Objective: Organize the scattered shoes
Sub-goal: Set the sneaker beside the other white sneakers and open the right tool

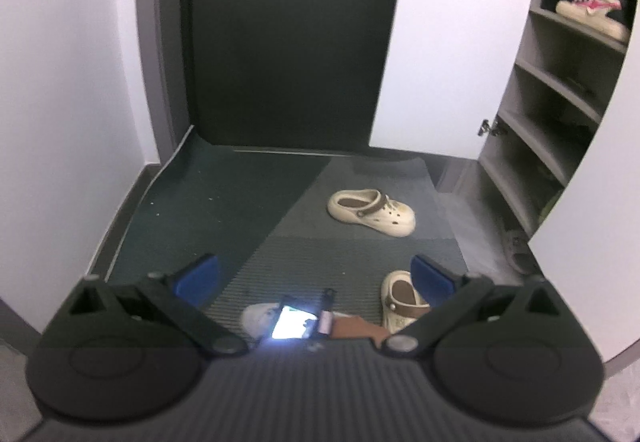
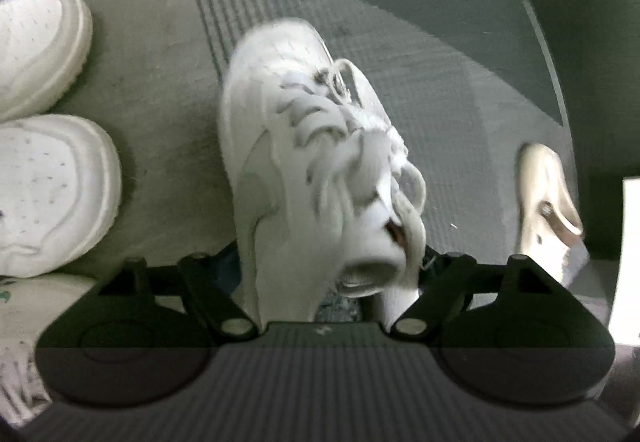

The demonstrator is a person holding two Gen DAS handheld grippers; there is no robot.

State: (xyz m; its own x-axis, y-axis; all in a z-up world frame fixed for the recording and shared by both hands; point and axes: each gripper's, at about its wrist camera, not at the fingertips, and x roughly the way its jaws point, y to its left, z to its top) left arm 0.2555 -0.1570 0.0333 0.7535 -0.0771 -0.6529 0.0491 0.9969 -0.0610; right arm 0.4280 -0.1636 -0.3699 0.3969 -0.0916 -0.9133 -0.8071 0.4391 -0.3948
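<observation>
The right gripper [image 2: 332, 278] points steeply down at a white laced sneaker [image 2: 312, 170], whose heel end sits between its two black arms; the fingertips themselves are hidden behind the shoe, so whether the pads press on it or merely flank it cannot be told. The sneaker is blurred, toe pointing away from the camera, over the ribbed grey mat [image 2: 440, 90]. To its left, just beside one another on the bare grey floor, lie the toes of two more white sneakers [image 2: 44, 114]. At the right edge of that view a cream clog [image 2: 548, 198] shows only in part. The left gripper [image 1: 316, 274] has its jaws spread wide, blue pads [image 1: 198, 274] well apart with nothing between them, hanging above the mat. Just below and between the pads is a device with a lit screen [image 1: 294, 322], and beside it a white shoe toe [image 1: 258, 316]. One cream clog with a brown strap [image 1: 400, 300] lies partly behind the right-hand pad; its partner clog [image 1: 372, 212] lies farther off on the mat, on its own. Beyond stand a dark door [image 1: 288, 34] and, to the right, an open shoe cabinet [image 1: 560, 90] with grey shelves, one upper shelf holding a pale sneaker with pink trim [image 1: 592, 8].
</observation>
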